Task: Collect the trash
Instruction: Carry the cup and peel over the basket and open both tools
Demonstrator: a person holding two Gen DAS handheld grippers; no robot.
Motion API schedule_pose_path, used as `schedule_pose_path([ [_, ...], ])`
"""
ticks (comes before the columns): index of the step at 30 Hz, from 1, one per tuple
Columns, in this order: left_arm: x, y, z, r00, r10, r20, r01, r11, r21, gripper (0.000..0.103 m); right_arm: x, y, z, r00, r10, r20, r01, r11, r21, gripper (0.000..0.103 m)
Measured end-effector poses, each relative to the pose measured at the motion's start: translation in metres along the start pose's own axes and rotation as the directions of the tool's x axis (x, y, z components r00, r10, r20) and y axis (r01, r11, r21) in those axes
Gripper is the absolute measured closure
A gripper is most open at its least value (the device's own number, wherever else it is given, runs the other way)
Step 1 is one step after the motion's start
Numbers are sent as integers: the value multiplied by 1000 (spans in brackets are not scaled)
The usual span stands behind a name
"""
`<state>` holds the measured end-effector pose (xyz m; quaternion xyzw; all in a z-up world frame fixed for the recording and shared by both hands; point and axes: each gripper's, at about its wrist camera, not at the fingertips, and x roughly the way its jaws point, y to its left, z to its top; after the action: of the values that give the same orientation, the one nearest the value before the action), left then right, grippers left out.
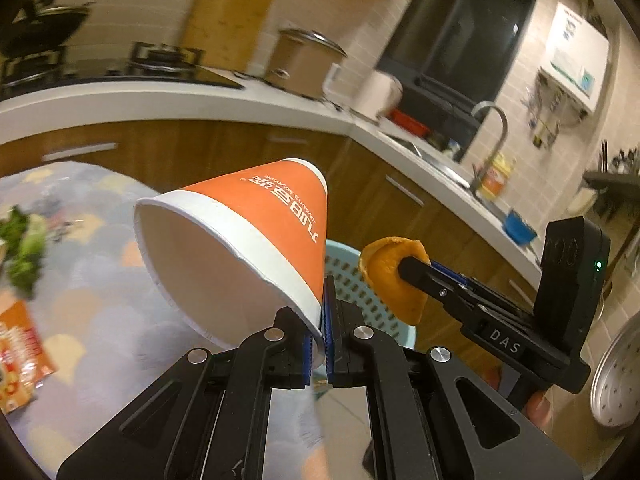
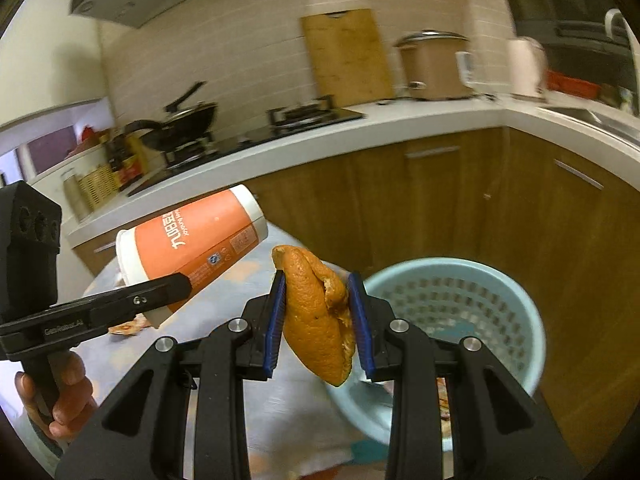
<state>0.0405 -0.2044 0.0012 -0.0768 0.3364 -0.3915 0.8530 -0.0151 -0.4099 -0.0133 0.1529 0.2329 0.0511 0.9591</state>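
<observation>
1. Your right tongs (image 2: 318, 316) are clamped on the orange peel (image 2: 318, 312), blue pads pressing it from both sides. It hangs with its long axis running down and a bit toward you, the tip dangling below the pads.
2. Your left tongs (image 1: 318, 344) are pinched nearly shut on the rim wall of the paper cup (image 1: 236, 252), one pad inside and one outside. The cup lies tipped over, mouth facing back toward that camera and base pointing away toward the cabinets.
3. The relation that matters is the blue basket (image 2: 516, 308), which sits down on the floor just right of the right tongs and below them. In the left wrist view the basket (image 1: 344, 276) peeks out right behind the cup and peel. So the peel is the nearer one and, I'd guess, goes first with a short shift right. It looks not quite over the opening yet.
4. The cup has to travel further right, across the line of the right tongs, so watch that the two don't bump.
5. Readable stuff: the cup shows white Chinese characters plus "joyoung soymilk" in small print. The right tool says "DAS" in the left view. The left tool has a small label in the right view, too fuzzy for me to read properly.
6. A snack wrapper (image 1: 20, 364) and some greens (image 1: 24, 248) lie on the patterned counter (image 1: 100, 280), probably trash to collect next.
</observation>
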Motion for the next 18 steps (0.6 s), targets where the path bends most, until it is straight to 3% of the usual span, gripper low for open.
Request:
schedule_pose_path([
  [6,53,-25,-12,993,-51,-108,55,998,32,100,5,-46,-18,998,-59,-35,62,995,73,75],
  [15,112,-39,-18,971,-52,-233,60,998,28,100,24,-82,-38,986,-114,-123,133,979,157,72],
  [18,126,-33,-20,962,-25,-272,29,1000,8,96,28,-91,-42,979,-132,-153,158,972,172,71],
])
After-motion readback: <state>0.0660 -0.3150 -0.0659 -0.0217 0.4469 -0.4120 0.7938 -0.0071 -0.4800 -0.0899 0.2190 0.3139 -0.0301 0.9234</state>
